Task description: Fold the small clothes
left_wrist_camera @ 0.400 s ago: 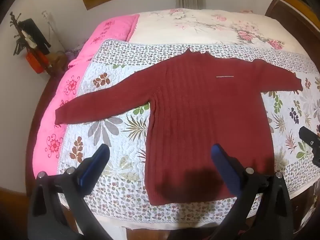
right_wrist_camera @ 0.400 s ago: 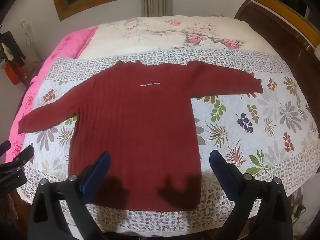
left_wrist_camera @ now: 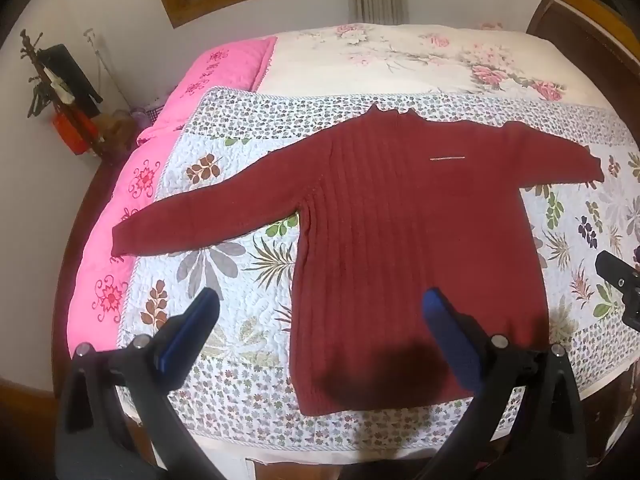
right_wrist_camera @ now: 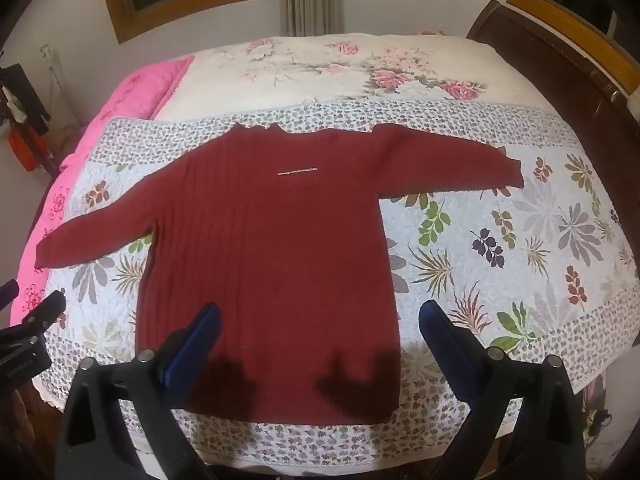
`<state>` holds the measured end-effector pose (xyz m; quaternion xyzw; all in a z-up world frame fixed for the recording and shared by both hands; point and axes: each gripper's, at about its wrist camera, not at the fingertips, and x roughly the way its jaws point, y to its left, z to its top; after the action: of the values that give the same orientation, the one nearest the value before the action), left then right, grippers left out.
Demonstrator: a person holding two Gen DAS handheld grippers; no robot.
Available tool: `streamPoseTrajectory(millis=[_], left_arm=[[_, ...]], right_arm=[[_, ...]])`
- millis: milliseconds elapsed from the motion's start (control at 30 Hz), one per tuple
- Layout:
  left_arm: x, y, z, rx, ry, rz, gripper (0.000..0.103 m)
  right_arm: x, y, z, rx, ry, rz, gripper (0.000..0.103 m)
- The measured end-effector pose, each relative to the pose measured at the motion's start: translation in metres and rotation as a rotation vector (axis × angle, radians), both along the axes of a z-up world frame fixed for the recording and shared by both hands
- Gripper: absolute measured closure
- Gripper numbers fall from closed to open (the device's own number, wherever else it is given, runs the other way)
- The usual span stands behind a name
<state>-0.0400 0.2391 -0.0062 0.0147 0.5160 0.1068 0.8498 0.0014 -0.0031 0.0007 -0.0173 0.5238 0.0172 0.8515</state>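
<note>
A dark red ribbed knit sweater lies flat and unfolded on the white leaf-patterned quilted bedspread, both sleeves spread out sideways. The left claw hangs released above the sweater's lower left hem, its blue pads spread wide and grasping nothing. The right claw is likewise released and empty, over the lower right hem, the sweater's body straight ahead of it.
</note>
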Motion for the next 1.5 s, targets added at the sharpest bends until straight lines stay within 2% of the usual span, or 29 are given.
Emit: streamPoseTrajectory(millis=[1500], left_arm=[[0.009, -0.009, -0.001, 0.040, 0.001, -0.003, 0.003]], right_arm=[[0.011, -0.013, -0.009, 0.021, 0.006, -0.008, 0.004]])
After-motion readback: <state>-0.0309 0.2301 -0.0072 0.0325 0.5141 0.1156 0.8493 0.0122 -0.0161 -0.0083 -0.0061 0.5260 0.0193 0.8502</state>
